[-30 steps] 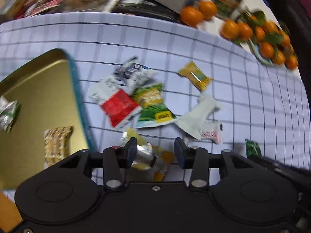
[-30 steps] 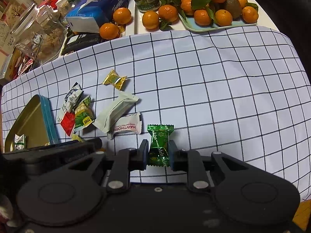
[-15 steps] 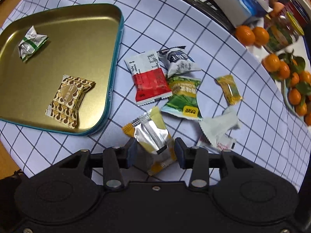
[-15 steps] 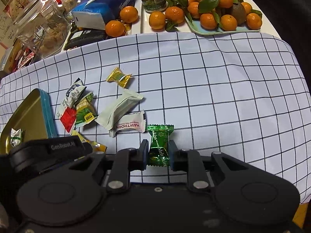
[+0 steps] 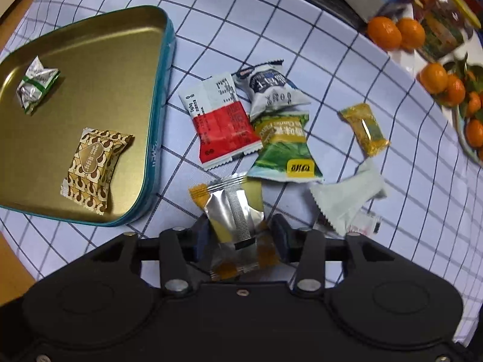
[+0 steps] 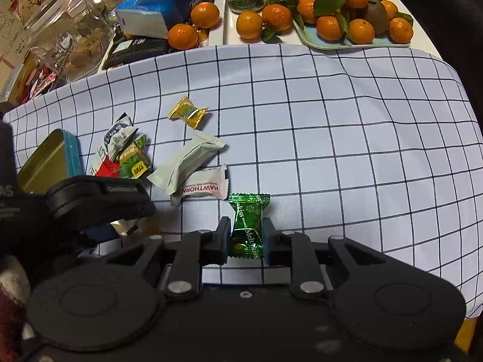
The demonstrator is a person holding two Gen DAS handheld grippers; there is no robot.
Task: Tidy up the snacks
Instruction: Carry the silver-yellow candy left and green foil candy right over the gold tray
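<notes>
My left gripper (image 5: pixel 240 230) points straight down over a silver and yellow packet (image 5: pixel 235 211) on the checked cloth. Its jaws are closing, with the packet between them and the pads close beside its edges. To the left lies a gold tin tray (image 5: pixel 90 45) with a teal rim, holding a brown-gold packet (image 5: pixel 93 169) and a silver-green candy (image 5: pixel 34 87). My right gripper (image 6: pixel 246 235) is shut on a green Meltykiss candy (image 6: pixel 246 214) just above the cloth.
Loose on the cloth are a red-white packet (image 5: pixel 223 126), a blue-white one (image 5: pixel 271 90), a green one (image 5: pixel 283 147), a yellow candy (image 5: pixel 363 128), a pale packet (image 5: pixel 347 199) and a Hawthorn packet (image 6: pixel 205 187). Mandarins (image 6: pixel 332 27), a tissue box (image 6: pixel 163 6) and a glass jar (image 6: pixel 66 36) crowd the far edge.
The left gripper rolled and sank over the silver and yellow packet, and its jaws narrowed around it. The right gripper keeps still with the green candy.
</notes>
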